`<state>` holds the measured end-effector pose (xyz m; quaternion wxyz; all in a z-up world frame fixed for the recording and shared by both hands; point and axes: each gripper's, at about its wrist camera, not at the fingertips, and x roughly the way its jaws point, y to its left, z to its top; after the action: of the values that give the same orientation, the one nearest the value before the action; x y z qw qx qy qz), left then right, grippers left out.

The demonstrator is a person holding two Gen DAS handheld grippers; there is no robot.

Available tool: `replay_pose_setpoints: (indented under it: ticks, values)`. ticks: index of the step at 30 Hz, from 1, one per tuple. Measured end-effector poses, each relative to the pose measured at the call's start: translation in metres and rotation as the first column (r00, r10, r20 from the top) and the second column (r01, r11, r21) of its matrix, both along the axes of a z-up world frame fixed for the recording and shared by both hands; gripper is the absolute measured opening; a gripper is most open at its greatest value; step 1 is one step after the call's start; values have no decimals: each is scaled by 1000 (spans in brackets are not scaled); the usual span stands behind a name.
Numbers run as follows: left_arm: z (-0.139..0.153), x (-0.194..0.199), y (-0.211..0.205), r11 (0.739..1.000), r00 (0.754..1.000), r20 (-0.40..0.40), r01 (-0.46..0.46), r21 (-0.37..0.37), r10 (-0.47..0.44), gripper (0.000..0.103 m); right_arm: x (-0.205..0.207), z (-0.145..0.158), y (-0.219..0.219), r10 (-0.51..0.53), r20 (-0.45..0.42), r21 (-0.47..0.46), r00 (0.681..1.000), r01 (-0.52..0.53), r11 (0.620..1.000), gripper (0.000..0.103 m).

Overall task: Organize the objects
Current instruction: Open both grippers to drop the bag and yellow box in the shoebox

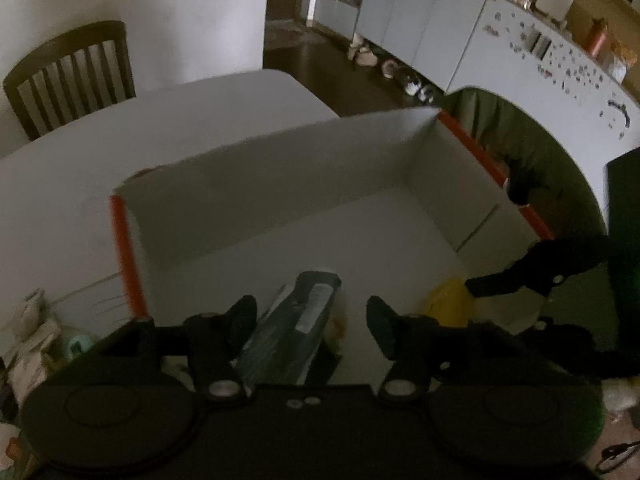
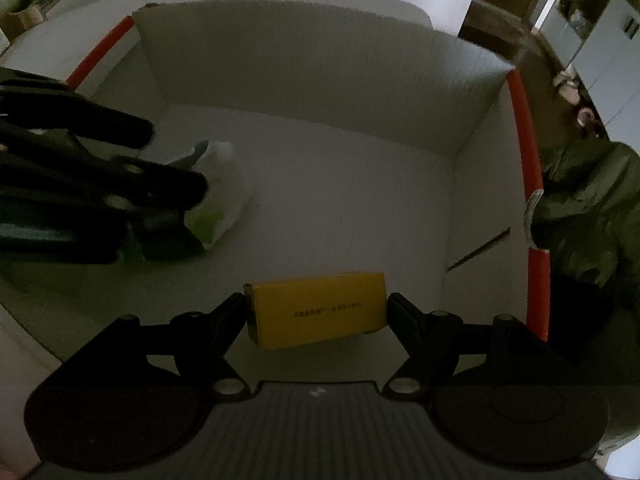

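A white surface (image 1: 208, 120) carries an open white box (image 1: 304, 168) of ribbed board with orange-red edge strips. A slatted wooden chair (image 1: 72, 76) stands behind it, pale cabinets (image 1: 416, 28) along a dim room. Inside the box lies a dark green, glossy packet (image 1: 304, 320) between the parted fingers of the left claw (image 1: 312, 320), untouched. The right claw (image 2: 316, 312) stands wide, its tips against the ends of a smooth yellow carton (image 2: 316, 308) printed with small text, low over the box floor.

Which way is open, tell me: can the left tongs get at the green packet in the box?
Probably yes: the left tongs stand open with the green packet between their fingers, nothing over it; the right tongs are at the yellow box.
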<state>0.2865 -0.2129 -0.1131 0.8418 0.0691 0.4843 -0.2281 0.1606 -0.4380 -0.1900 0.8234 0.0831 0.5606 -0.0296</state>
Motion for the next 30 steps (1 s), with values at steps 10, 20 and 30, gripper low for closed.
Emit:
replay_pose_setpoints:
  ticks: [10,20,30]
  values:
    - [33,-28,44,994,997,49,-47,-103,52,72,2,0,-2,-33,-29,7,999,33,999,77]
    - [45,-57,88,985,992,75,-92,-145,104,77,-5,5,-14,-118,-56,135,991,124,983,79]
    - [48,-82,134,983,985,102,-124,-138,138,80,-41,44,4,-154,76,60,985,150,987,80]
